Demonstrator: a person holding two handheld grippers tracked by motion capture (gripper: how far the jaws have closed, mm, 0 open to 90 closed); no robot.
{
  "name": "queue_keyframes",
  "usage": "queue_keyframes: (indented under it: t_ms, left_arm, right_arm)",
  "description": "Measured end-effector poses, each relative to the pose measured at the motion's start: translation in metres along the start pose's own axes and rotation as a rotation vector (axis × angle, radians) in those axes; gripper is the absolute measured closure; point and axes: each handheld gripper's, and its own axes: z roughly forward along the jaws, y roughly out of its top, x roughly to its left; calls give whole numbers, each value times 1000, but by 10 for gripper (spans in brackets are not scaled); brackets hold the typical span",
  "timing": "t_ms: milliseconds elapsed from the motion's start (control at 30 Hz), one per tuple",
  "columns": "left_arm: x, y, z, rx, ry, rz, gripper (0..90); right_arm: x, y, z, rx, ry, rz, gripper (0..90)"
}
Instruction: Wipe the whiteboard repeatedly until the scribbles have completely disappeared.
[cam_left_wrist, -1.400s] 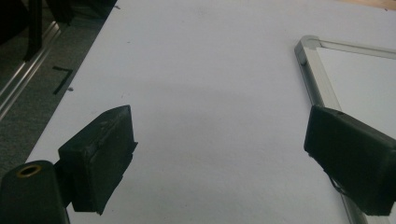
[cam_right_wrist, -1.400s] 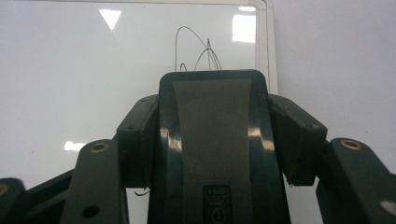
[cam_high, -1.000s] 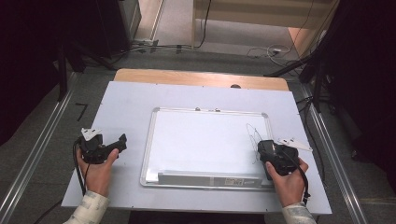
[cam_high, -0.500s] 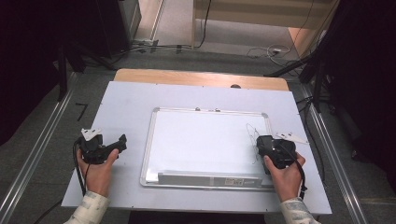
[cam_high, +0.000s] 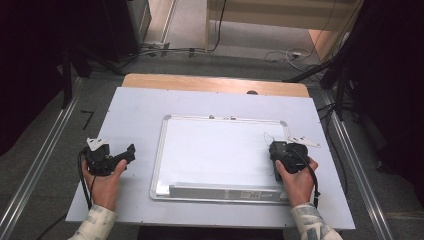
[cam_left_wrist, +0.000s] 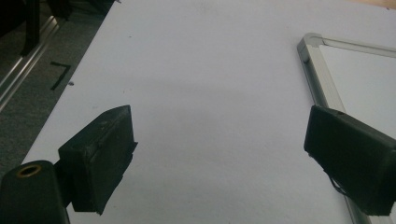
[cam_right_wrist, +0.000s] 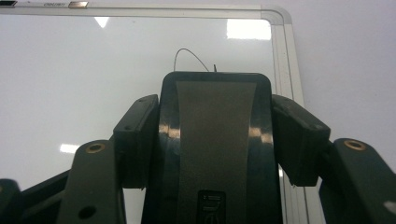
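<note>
A whiteboard (cam_high: 220, 155) with a silver frame lies flat on the pale grey table (cam_high: 140, 105), its long edges running left to right in the high view. A grey strip with a small white label (cam_high: 248, 192) runs along the near edge of the board; the print on that label is too small to read. Two small clips with unreadable markings sit on the far frame rail in the right gripper view. The right gripper (cam_high: 286, 152) is held over the right end of the board, and its jaws pinch a black eraser (cam_right_wrist: 215, 140) between them, one pad against each long side. These jaws have just been opening slightly, with the eraser between them. The eraser carries a grey centre panel with a small printed emblem (cam_right_wrist: 211, 205) near its lower end, too blurred to read. A thin curved pen line (cam_right_wrist: 189, 55) is drawn on the white surface just beyond the eraser's tip. The left gripper (cam_high: 117, 157) rests on the table left of the board, jaws spread wide with nothing between them. A black mark shaped like a "7" (cam_left_wrist: 60, 74) lies on the floor beside the table.
</note>
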Motion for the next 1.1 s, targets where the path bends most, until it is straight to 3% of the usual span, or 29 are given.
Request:
queue_keyframes:
  t_ms: [367,733,1100]
  left_arm:
    - [1,0,0,2,-2,-3,91]
    - [2,0,-1,6,-4,-7,91]
    - [2,0,-1,4,-6,-11,91]
  right_arm:
    - [1,0,9,36,0,5,366]
    - [3,-3,9,30,4,2,364]
    - [3,-7,4,59,3,9,366]
